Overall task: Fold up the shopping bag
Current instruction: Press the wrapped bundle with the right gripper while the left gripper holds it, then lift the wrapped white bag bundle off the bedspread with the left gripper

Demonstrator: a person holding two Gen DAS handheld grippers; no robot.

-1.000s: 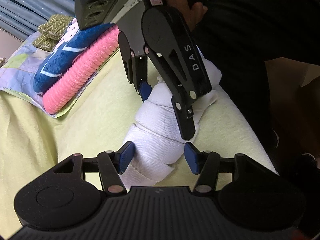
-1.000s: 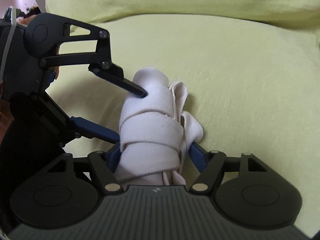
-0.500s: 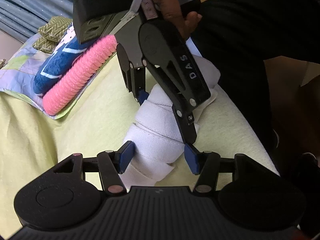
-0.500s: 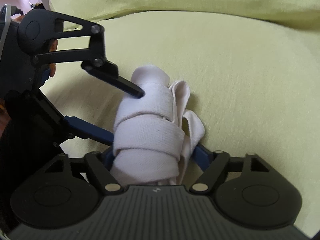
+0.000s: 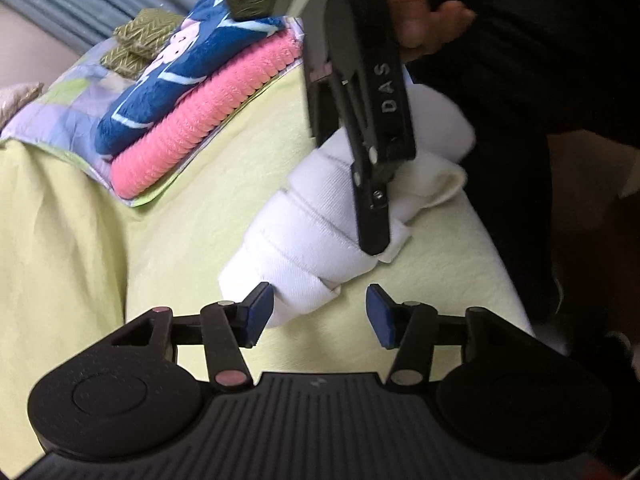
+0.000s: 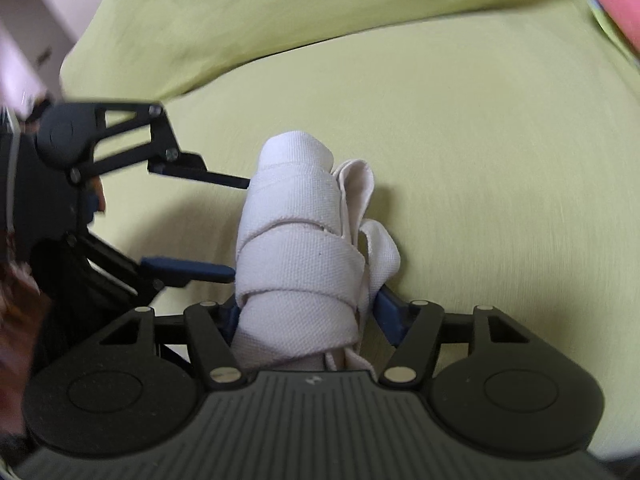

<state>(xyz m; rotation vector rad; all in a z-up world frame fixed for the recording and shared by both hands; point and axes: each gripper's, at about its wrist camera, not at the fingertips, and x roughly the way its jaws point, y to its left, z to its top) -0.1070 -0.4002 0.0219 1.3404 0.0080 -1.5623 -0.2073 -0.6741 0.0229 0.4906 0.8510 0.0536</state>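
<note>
Shopping bag between right fingers, off left.

I'm looking at a yellow-green sheeted bed. The rolled white shopping bag lies on it at centre. Up at ten o'clock a patterned cloth rests on the sheet, carrying stacked pink and blue towels.

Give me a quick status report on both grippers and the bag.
Left gripper open, pads beside the bundle's near end. Right gripper shut on the shopping bag, rolled and strap-wrapped on the green sheet. Nothing in the way; folded towels off to the side.
</note>
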